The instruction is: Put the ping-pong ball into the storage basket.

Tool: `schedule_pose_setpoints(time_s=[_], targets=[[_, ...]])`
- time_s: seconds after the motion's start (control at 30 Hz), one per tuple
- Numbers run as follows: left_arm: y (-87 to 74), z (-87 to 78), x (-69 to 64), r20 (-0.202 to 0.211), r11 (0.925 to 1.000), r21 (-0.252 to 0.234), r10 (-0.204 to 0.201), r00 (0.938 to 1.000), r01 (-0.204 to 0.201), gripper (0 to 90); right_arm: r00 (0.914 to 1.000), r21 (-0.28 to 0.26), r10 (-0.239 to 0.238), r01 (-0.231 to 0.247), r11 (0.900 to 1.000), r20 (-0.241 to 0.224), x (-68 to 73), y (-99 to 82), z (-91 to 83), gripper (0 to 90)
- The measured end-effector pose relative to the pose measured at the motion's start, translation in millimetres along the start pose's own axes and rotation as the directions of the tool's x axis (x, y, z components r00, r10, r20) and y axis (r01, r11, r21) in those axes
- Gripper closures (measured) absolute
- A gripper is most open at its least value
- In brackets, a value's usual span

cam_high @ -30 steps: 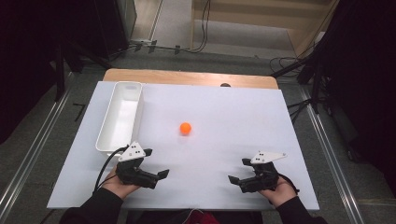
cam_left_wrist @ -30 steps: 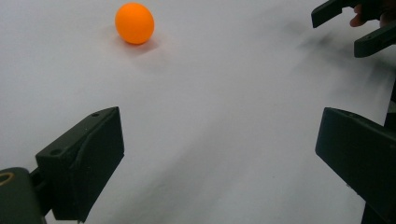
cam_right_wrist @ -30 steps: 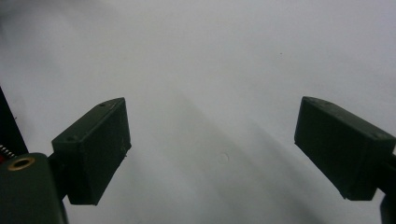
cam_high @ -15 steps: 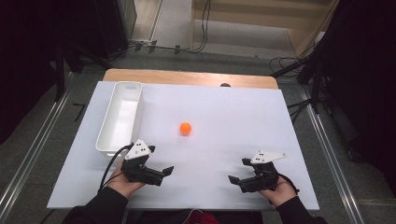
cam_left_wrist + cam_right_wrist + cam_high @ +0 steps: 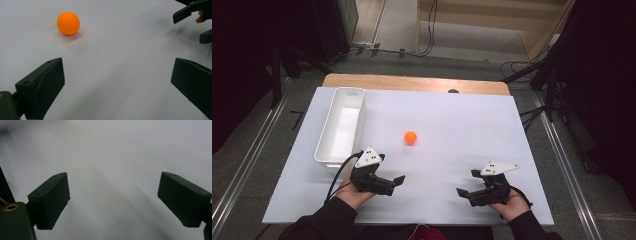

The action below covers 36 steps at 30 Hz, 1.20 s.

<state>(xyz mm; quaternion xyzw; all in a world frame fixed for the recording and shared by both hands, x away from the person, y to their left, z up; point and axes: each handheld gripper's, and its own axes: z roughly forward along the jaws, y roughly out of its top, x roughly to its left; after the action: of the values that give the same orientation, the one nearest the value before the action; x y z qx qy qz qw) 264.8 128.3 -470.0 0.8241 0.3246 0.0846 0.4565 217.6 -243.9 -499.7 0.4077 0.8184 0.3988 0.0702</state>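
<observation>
**Orange ball loose on the white sheet, both grippers released**

Near the middle of the white table sheet (image 5: 462, 120) lies a small orange ball (image 5: 411, 137), resting on bare surface and touched by nothing. Being round, it has no long axis and points no particular way; nothing in the views marks a top or a seam.

Low on the near side, the left gripper (image 5: 393, 184) is held in the person's left hand (image 5: 354, 192) with its jaws spread wide and nothing between them. It angles toward the table's centre, and the ball sits ahead of it and off to one side, well apart from the jaws. In the left gripper view the ball (image 5: 68, 23) appears up and to the left of the gap, beyond the left jaw's tip.

Across from it, the right gripper (image 5: 468, 186) rests in the right hand (image 5: 512, 202), likewise released, jaws far apart over bare sheet. Its tips show at the upper right of the left gripper view.

Along the sheet's left edge stands a long white tray (image 5: 343, 125), lengthwise from near to far, its near end just beside the left gripper. Nothing lies between either gripper and the ball.
</observation>
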Motion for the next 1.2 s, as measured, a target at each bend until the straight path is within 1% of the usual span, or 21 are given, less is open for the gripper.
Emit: schedule_pose_setpoints(time_s=[0.03, 0.07, 0.13, 0.23, 0.3, 0.53, 0.6, 0.73, 0.8, 0.9, 1.03, 1.2], targets=[[0.7, 1.4, -0.8, 0.003, 1.0000, -0.004, -0.004, 1.0000, 0.004, 0.0, 1.0000, 0.001, -0.001, 0.001, 1.0000, 0.000, -0.1, 0.0, -0.1, 9.3], [1.3, 2.5, -0.9, -0.001, 1.0000, 0.002, 0.006, 1.0000, -0.006, 0.0, 1.0000, -0.001, 0.001, -0.001, 1.0000, 0.000, 0.0, 0.0, 0.0, 9.3], [2.2, 5.9, -1.6, -0.002, 1.0000, -0.002, 0.006, 1.0000, -0.006, 0.0, 1.0000, 0.000, -0.002, 0.002, 1.0000, 0.000, -0.2, 0.0, -0.1, 9.3], [3.8, 9.4, -1.9, -0.008, 0.9999, 0.000, 0.015, 0.9999, -0.015, 0.0, 1.0000, 0.001, 0.000, 0.000, 1.0000, 0.001, -0.2, -0.1, -0.5, 9.3], [4.8, 11.4, -1.5, -0.020, 0.9996, 0.001, 0.029, 0.9994, -0.029, 0.0, 1.0000, 0.001, 0.000, 0.000, 1.0000, 0.000, -0.3, -0.1, -0.7, 9.3], [7.3, 16.4, 2.7, -0.033, 0.9998, -0.012, 0.015, 0.9993, -0.016, 0.0, 1.0000, -0.001, 0.000, 0.000, 1.0000, -0.002, -0.3, -0.1, -0.7, 9.3], [8.3, 17.6, 3.6, -0.037, 0.9999, -0.007, 0.009, 0.9993, -0.009, 0.0, 1.0000, -0.001, 0.001, -0.001, 1.0000, -0.003, -0.2, -0.1, -0.7, 9.3], [11.1, 21.7, 5.4, -0.043, 0.9998, -0.007, 0.018, 0.9989, -0.018, 0.0, 1.0000, -0.002, -0.002, 0.002, 1.0000, -0.003, -0.4, -0.1, -0.7, 9.3], [12.7, 23.4, 6.1, -0.046, 0.9999, -0.003, 0.014, 0.9988, -0.014, 0.0, 1.0000, -0.002, 0.003, -0.003, 1.0000, -0.005, -0.2, -0.1, -0.9, 9.3], [15.5, 25.1, 7.8, -0.034, 0.9999, -0.002, -0.012, 0.9993, 0.012, 0.0, 1.0000, -0.003, 0.004, -0.004, 1.0000, -0.003, -0.3, -0.3, -0.9, 9.3], [18.6, 27.0, 8.5, -0.045, 1.0000, 0.005, 0.002, 0.9990, -0.002, 0.0, 1.0000, -0.001, 0.003, -0.003, 1.0000, -0.004, -0.6, -0.2, -1.2, 9.3], [20.6, 30.7, 8.7, -0.045, 0.9997, 0.018, 0.019, 0.9988, -0.018, 0.0, 1.0000, -0.002, 0.000, 0.000, 1.0000, -0.004, -0.3, -0.4, -1.1, 9.3]])
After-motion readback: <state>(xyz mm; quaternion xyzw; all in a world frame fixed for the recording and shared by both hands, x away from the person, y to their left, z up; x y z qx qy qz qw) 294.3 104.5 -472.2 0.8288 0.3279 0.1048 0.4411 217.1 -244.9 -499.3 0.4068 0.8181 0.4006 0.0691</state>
